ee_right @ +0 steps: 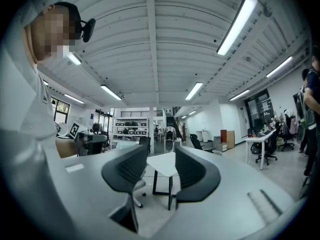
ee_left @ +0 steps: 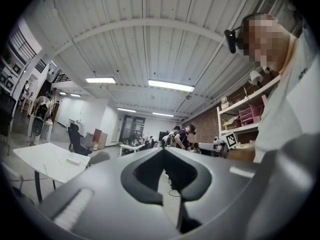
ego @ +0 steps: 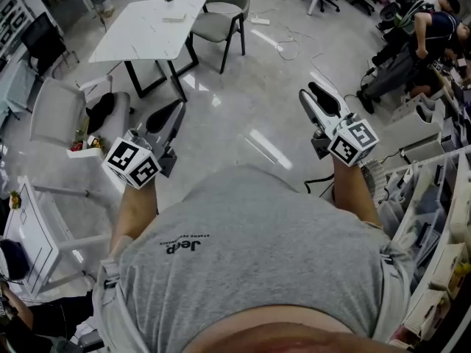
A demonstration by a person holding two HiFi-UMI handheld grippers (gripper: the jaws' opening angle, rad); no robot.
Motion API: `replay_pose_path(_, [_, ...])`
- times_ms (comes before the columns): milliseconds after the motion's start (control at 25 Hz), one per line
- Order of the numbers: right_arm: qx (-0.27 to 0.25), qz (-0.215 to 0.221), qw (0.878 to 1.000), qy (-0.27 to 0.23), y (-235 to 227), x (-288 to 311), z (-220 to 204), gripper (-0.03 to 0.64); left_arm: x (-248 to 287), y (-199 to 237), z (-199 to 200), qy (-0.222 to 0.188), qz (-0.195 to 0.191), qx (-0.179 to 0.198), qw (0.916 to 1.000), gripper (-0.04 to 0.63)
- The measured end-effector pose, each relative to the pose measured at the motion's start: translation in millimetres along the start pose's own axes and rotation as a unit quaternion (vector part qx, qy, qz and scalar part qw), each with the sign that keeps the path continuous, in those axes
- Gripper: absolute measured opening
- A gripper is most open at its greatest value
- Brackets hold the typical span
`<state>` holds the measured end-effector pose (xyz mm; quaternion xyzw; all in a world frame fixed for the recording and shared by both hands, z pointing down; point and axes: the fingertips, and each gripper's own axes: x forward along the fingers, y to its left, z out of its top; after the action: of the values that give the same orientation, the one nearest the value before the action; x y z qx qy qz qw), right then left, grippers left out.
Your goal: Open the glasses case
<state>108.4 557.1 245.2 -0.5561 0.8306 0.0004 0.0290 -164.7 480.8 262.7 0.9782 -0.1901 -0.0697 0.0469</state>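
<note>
No glasses case can be made out in any view. I stand on a shiny grey floor and hold both grippers out in front of me at about waist height, pointing level into the room. My left gripper (ego: pixel 176 109) (ee_left: pixel 162 150) has its dark jaws meeting at the tips, shut with nothing in them. My right gripper (ego: pixel 312 91) (ee_right: pixel 161 149) stands open with a narrow gap between its ribbed pads (ee_right: pixel 131 169); only the distant room shows through the gap.
A white table (ego: pixel 143 28) (ee_left: pixel 42 160) stands ahead to the left with a small flat thing (ego: pixel 175 18) on it, too small to tell. A grey chair (ego: pixel 221 17) is beside it, a white chair (ego: pixel 55 112) at left. Shelves (ego: pixel 441 219) and a seated person (ego: pixel 423 39) are at right.
</note>
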Motion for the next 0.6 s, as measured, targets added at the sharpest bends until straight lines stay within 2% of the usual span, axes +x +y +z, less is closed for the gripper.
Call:
replay_pose_path(80, [0.003, 0.009, 1.0, -0.007, -5.4, -2.1, 3.7, 0.258, 4.7, -4.6, 0.2, 0.0, 0.004, 0.0, 1.0, 0.048])
replay_pose_path(160, [-0.002, 0.013, 1.0, -0.006, -12.9, -6.8, 5.7, 0.333, 10.6, -12.6, 1.0, 0.0, 0.01, -0.001, 0.9999, 0.048])
replay_pose_path(600, [-0.008, 0.046, 0.999, -0.001, -49.4, -31.1, 0.0, 0.35, 48.8, -49.1, -15.3, 0.012, 0.027, -0.004, 0.9996, 0.048])
